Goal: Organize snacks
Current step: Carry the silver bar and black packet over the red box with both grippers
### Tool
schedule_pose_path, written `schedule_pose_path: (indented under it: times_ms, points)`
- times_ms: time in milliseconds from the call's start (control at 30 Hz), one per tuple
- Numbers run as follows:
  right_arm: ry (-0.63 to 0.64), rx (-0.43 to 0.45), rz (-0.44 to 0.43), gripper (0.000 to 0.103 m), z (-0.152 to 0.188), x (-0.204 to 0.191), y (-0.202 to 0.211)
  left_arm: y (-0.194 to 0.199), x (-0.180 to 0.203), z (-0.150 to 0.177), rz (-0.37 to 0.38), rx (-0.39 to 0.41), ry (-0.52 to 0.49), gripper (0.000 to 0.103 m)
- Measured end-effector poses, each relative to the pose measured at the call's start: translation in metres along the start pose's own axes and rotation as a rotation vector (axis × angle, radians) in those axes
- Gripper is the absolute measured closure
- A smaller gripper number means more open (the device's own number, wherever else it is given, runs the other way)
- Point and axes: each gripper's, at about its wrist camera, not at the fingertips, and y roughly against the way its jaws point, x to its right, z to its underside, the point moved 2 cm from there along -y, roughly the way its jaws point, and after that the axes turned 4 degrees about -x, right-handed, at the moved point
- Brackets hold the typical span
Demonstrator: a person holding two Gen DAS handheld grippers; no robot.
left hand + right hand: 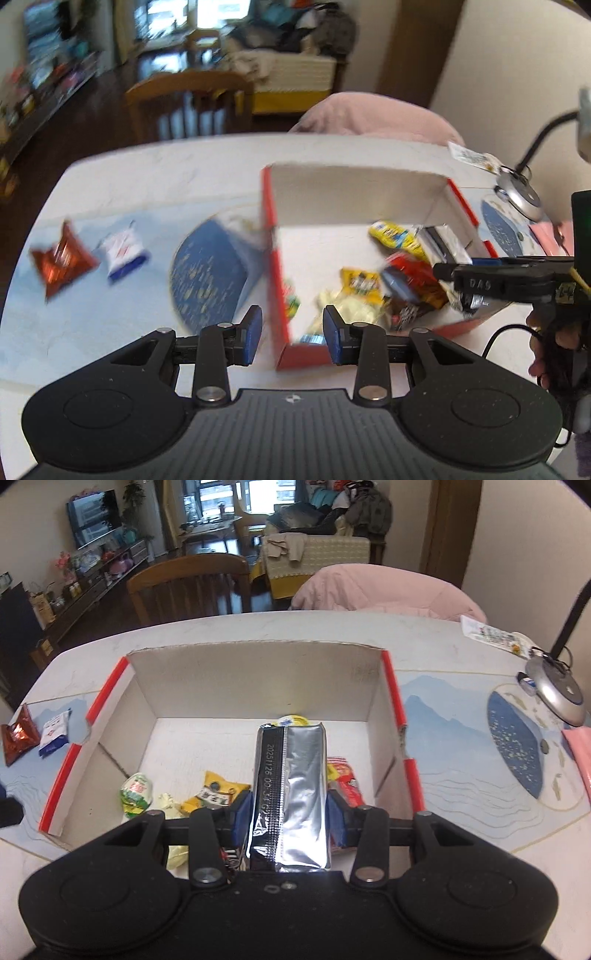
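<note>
A red-edged cardboard box [395, 686] stands on the table and holds several snack packets, among them a yellow one [218, 790] and a green one [136, 792]. My right gripper [290, 812] is shut on a silver and black foil packet [291, 794] and holds it over the box. In the left wrist view the box [275, 258] lies ahead, and my left gripper [291, 334] is open and empty above its near left corner. A red packet [61, 260] and a white and blue packet [123, 253] lie on the table to the left. The right gripper [517, 277] shows over the box's right side.
A silver lamp base [557, 694] and a pink item [580, 749] sit on the table at the right. A small packet [491, 633] lies at the far right edge. A wooden chair [188, 587] and a pink cushion [388, 590] stand behind the table.
</note>
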Motion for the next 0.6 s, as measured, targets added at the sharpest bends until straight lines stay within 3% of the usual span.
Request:
schedule_pose_path:
  times_ms: [133, 233, 467, 600]
  points:
    - [0.065, 0.0, -0.031, 0.062, -0.001, -0.007, -0.002, -0.006, -0.025, 0.024, -0.032, -0.136, 0.188, 0.065]
    - [0.095, -0.005, -0.058, 0.062, -0.002, -0.01, -0.002, -0.017, -0.038, 0.044, -0.03, -0.243, 0.335, 0.045]
    - [0.147, -0.01, -0.08, 0.062, -0.003, -0.013, -0.007, -0.049, -0.047, 0.088, -0.026, -0.447, 0.556, 0.039]
    - [0.169, -0.022, -0.087, 0.062, -0.002, -0.012, -0.012, -0.061, -0.042, 0.102, -0.032, -0.479, 0.637, 0.039]
